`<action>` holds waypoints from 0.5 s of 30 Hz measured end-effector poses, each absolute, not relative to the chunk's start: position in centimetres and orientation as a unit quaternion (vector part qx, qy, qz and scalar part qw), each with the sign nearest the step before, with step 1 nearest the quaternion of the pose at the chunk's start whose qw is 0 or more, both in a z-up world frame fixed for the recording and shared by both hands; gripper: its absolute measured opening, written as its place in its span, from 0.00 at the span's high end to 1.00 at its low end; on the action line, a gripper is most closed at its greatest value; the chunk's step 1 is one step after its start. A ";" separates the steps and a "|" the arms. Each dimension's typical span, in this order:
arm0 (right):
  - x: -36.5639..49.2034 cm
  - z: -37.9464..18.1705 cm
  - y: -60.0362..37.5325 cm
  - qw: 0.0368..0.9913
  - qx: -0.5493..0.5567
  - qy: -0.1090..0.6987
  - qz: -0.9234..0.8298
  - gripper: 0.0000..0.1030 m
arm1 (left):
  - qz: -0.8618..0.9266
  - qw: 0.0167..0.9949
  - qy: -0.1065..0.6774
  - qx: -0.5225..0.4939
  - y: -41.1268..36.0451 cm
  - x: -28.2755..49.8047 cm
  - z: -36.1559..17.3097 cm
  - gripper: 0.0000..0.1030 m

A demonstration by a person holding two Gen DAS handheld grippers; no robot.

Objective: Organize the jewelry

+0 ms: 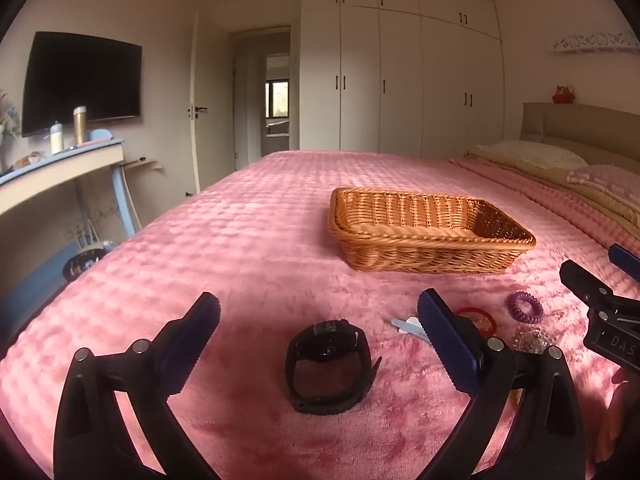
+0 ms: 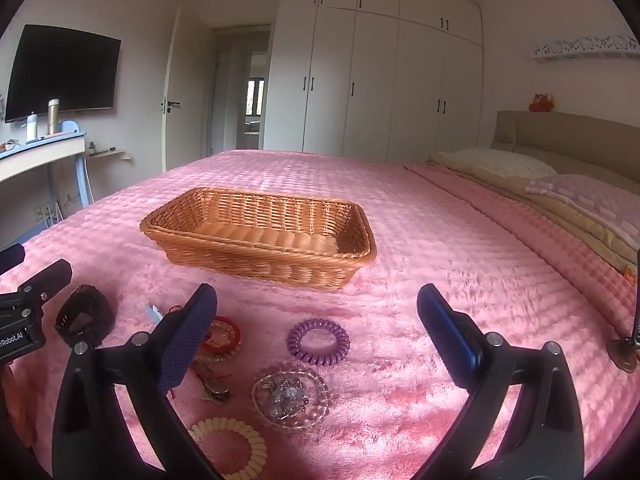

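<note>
A wicker basket (image 1: 432, 236) (image 2: 260, 240) sits empty on the pink bedspread. My left gripper (image 1: 320, 316) is open, with a black watch (image 1: 326, 364) lying between its fingers on the bed. My right gripper (image 2: 316, 308) is open above a purple coil hair tie (image 2: 318, 340), a clear beaded bracelet (image 2: 290, 398) and a cream coil tie (image 2: 232, 448). A red ring-shaped piece (image 2: 222, 336) lies by its left finger. The watch (image 2: 86, 316) and the left gripper (image 2: 24, 308) show at the left of the right wrist view. The purple tie (image 1: 526, 307) also shows in the left wrist view.
A small white-blue clip (image 1: 408, 326) lies by the left gripper's right finger. Pillows (image 2: 560, 188) and a headboard are at the right. A desk (image 1: 60, 168) with bottles stands off the bed's left side. A stand base (image 2: 624, 352) sits at the right edge.
</note>
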State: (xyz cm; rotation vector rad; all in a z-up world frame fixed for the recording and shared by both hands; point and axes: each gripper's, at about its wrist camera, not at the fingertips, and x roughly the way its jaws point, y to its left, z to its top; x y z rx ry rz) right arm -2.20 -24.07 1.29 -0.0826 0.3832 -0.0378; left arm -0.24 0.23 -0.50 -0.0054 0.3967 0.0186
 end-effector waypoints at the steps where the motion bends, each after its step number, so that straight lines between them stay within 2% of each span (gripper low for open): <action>1: -2.2 1.3 -24.1 0.981 -0.041 0.190 -0.019 0.07 | 0.009 0.980 0.197 -0.002 0.2 -0.2 -0.5 0.07; 15: -2.2 1.2 -24.0 0.980 -0.042 0.192 -0.018 0.07 | 0.009 0.980 0.199 -0.002 0.2 -0.2 -0.5 0.07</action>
